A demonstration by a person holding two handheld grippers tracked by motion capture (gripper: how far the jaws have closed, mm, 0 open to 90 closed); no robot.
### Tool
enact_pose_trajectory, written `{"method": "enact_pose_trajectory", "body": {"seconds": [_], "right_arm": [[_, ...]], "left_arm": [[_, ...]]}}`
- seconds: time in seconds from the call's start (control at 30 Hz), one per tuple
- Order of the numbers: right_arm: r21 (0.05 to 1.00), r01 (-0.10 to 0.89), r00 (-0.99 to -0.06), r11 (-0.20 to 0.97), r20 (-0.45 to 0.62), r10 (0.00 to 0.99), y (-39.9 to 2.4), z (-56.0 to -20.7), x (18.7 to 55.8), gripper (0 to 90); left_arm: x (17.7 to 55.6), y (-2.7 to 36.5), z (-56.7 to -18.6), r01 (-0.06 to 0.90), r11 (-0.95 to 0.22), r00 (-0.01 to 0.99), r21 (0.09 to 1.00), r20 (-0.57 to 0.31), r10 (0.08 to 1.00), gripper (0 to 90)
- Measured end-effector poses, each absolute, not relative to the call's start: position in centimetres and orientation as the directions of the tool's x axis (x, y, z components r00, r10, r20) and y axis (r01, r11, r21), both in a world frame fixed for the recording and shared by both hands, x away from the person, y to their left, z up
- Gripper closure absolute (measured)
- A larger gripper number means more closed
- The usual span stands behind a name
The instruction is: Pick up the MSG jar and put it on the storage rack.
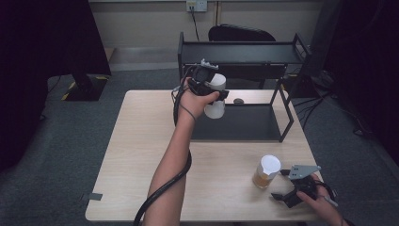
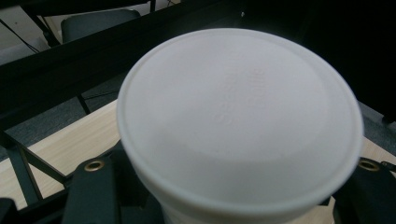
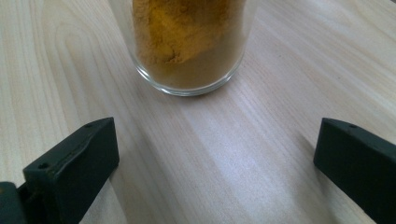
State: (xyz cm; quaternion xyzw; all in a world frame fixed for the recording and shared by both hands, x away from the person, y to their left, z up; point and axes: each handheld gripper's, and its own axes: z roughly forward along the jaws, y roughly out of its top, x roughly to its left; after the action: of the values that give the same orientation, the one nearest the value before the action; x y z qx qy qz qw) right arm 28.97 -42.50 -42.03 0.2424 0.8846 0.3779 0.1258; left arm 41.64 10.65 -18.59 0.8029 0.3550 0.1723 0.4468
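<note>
A black two-tier metal rack [image 1: 244, 89] stands at the far edge of the wooden table [image 1: 141, 155]. A small dark object [image 1: 238, 100] on its lower shelf is too small to identify. The left gripper [image 1: 209, 89] clamps a white lidded container [image 1: 215, 96] in front of the rack, its lettering blurred. The right gripper [image 1: 288, 190], jaws spread wide, sits just beside a glass jar of orange-brown powder [image 1: 267, 172].

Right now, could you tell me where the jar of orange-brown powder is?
In the high view the jar of orange-brown powder stands on the table near its front right corner, just left of the open right gripper.
</note>
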Motion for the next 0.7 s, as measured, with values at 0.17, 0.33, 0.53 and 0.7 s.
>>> {"method": "enact_pose_trajectory", "body": {"seconds": [0.17, 0.33, 0.53, 0.7], "right_arm": [[0.73, 0.334, -0.851, 0.597, -0.039, 0.524, -42.5, -42.0, 29.0, 0.0], [0.729, 0.334, -0.851, 0.597, -0.039, 0.524, -42.5, -42.0, 29.0, 0.0], [0.73, 0.334, -0.851, 0.597, -0.039, 0.524, -42.5, -42.0, 29.0, 0.0], [0.73, 0.334, -0.851, 0.597, -0.039, 0.524, -42.5, -42.0, 29.0, 0.0]], "left_arm": [[41.8, 10.7, -17.5, 0.414, -0.35, 0.696, 0.841, -0.045, 0.717, 34.5], [42.0, 10.6, -16.3, 0.412, -0.36, 0.703, 0.837, -0.041, 0.71, 34.4], [42.2, 10.6, -15.2, 0.406, -0.354, 0.713, 0.843, -0.049, 0.7, 34.5], [42.2, 10.3, -14.2, 0.402, -0.361, 0.71, 0.842, -0.037, 0.703, 34.4]]}}
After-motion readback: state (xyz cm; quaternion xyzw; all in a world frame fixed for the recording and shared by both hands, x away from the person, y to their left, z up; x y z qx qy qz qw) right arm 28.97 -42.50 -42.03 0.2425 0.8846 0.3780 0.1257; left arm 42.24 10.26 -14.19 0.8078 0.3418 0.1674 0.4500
